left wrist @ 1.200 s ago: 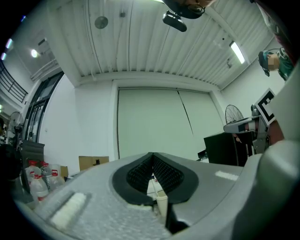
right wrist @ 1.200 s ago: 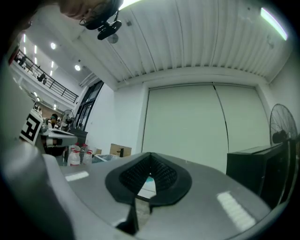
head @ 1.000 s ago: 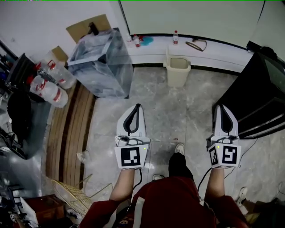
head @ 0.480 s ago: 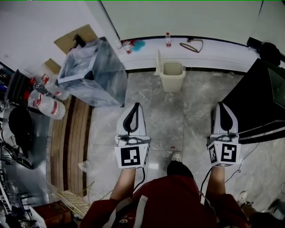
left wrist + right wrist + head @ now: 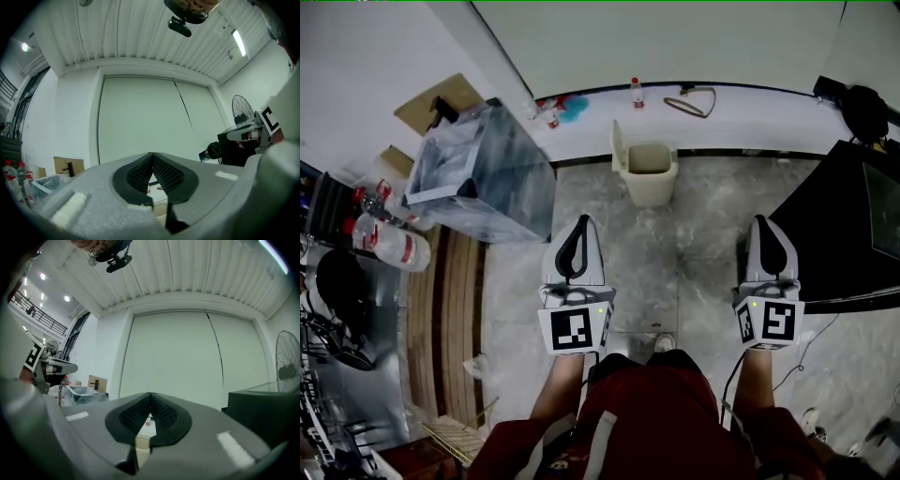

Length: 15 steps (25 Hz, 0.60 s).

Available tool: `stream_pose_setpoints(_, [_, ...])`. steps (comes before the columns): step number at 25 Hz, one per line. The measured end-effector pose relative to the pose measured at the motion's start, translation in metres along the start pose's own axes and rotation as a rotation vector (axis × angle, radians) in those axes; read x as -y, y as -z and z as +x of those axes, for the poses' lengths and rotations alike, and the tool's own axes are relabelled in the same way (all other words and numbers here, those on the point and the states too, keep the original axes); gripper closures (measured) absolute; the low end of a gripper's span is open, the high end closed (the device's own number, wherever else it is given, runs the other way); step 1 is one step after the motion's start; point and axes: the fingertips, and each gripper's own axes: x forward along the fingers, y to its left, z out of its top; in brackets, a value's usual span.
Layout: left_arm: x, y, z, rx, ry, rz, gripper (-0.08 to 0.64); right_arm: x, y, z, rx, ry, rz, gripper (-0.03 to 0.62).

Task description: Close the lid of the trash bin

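Left gripper and right gripper hover side by side above a grey marble floor, each with its jaws pressed together on nothing. Far ahead, between them, the beige trash bin stands against a white ledge. Its lid stands upright on the left side.

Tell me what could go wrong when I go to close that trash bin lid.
The trash bin seems to stand unanchored on the floor, so pushing its upright lid with the left gripper may slide or tip it. The right gripper hangs beside the black cabinet and might knock it moving forward.
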Motion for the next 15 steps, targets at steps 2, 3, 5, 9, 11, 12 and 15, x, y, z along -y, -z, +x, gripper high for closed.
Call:
stream_pose_setpoints(2, [0.0, 0.003, 0.012, -0.004, 0.003, -0.001, 0.554, 0.005, 0.006, 0.01, -0.008, 0.006, 0.01, 0.592])
stream_pose_setpoints(3, [-0.001, 0.006, 0.017, -0.006, 0.005, -0.002, 0.554, 0.005, 0.008, 0.015, -0.013, 0.006, 0.012, 0.592])
stream_pose_setpoints(5, [-0.007, 0.011, 0.027, -0.008, 0.006, -0.011, 0.554, 0.003, 0.012, 0.027, -0.022, 0.004, 0.008, 0.592])
stream_pose_setpoints(9, [-0.028, 0.029, 0.044, -0.012, 0.006, -0.023, 0.554, -0.012, 0.016, 0.055, -0.023, -0.004, -0.015, 0.592])
stream_pose_setpoints(11, [-0.041, 0.037, 0.06, -0.004, 0.014, -0.032, 0.554, -0.018, 0.016, 0.074, -0.024, 0.006, -0.028, 0.592])
stream_pose_setpoints(12, [-0.049, 0.041, 0.07, 0.001, 0.02, -0.039, 0.554, -0.021, 0.017, 0.084, -0.025, 0.013, -0.032, 0.592])
stream_pose_setpoints(15, [-0.072, 0.051, 0.099, 0.006, 0.034, -0.049, 0.554, -0.03, 0.017, 0.117, -0.028, 0.027, -0.042, 0.592])
